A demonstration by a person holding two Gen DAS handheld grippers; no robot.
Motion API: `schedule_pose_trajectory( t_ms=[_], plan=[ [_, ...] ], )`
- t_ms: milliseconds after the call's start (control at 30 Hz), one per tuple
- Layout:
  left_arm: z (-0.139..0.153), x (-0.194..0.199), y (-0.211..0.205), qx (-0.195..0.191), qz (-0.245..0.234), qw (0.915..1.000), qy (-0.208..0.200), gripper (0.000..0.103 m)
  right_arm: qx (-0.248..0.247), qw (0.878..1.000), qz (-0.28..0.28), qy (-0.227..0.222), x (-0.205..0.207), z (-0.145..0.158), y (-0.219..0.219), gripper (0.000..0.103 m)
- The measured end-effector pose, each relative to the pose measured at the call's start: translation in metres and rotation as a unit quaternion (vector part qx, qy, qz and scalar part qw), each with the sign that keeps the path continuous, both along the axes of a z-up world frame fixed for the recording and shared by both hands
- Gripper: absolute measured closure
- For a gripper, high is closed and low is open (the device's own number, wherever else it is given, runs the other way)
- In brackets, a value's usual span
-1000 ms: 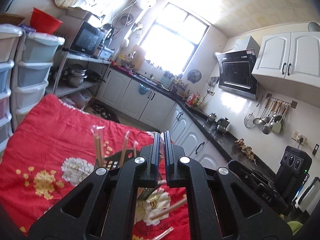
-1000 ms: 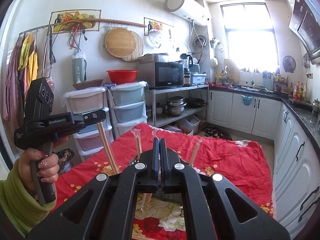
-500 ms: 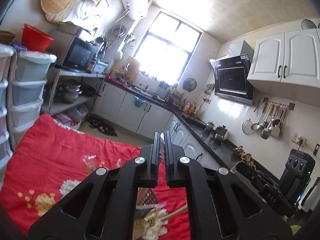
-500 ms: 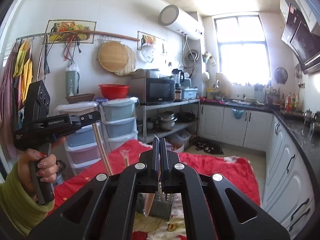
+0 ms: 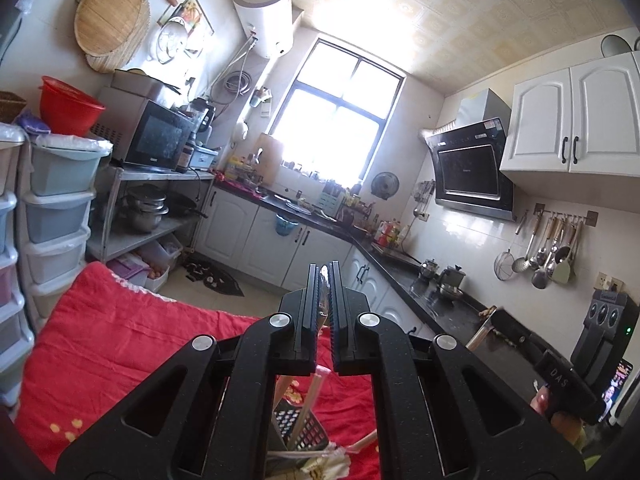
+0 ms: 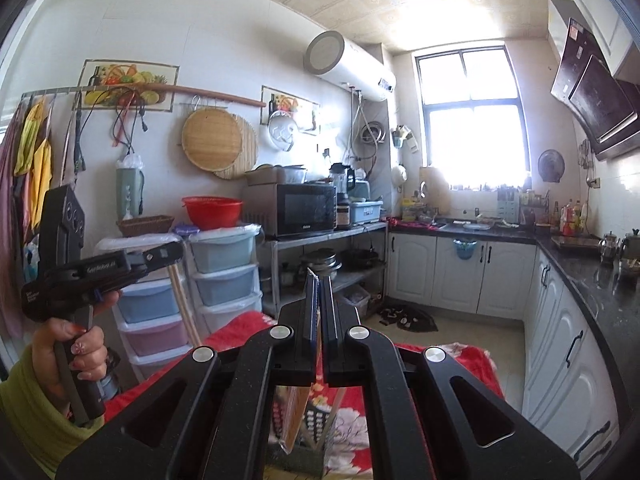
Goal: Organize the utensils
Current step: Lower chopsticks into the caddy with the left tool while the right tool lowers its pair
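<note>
Plastic-wrapped chopsticks — pinched in right claw.

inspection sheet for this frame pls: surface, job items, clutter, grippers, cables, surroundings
Surface: red floral cloth over the table.
Job's things: wrapped chopsticks hanging from each gripper; black mesh holder below on the cloth, more chopsticks standing in it.
Clutter: one wrapped pair lying on the cloth beside the holder.
Grippers: left gripper shut on a wrapper top; right gripper shut on a wrapper top; both raised above the holder.
Cables: cords hanging on the wall rail, off the table.
Surroundings: drawer stacks, microwave, window, counter.
</note>
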State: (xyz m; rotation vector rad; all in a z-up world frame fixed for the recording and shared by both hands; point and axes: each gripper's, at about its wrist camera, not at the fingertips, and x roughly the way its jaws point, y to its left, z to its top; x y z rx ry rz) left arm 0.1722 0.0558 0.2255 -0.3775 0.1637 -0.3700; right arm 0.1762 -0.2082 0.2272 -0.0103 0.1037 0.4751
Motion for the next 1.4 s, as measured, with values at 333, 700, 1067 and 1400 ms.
schedule_pose_trajectory(
  t_ms=[333,700,1067,1400],
  plan=[
    [-0.011,0.02,0.007,-0.003,0.016,0.9998,0.014,0.101,0.01,1.0,0.0,-0.002,0.025,0.006,0.004,0.101],
    [-0.037,0.033,0.005,-0.001,0.02,0.9993,0.032,0.101,0.004,0.999,-0.001,0.039,0.054,-0.02,0.013,0.101],
    [-0.073,0.047,-0.005,0.01,0.016,0.9978,0.064,0.101,-0.006,0.996,0.003,0.085,0.069,-0.054,0.024,0.101],
    [-0.097,0.053,-0.015,0.027,0.012,0.9959,0.085,0.101,-0.012,0.993,0.01,0.116,0.076,-0.08,0.037,0.101]
  ],
)
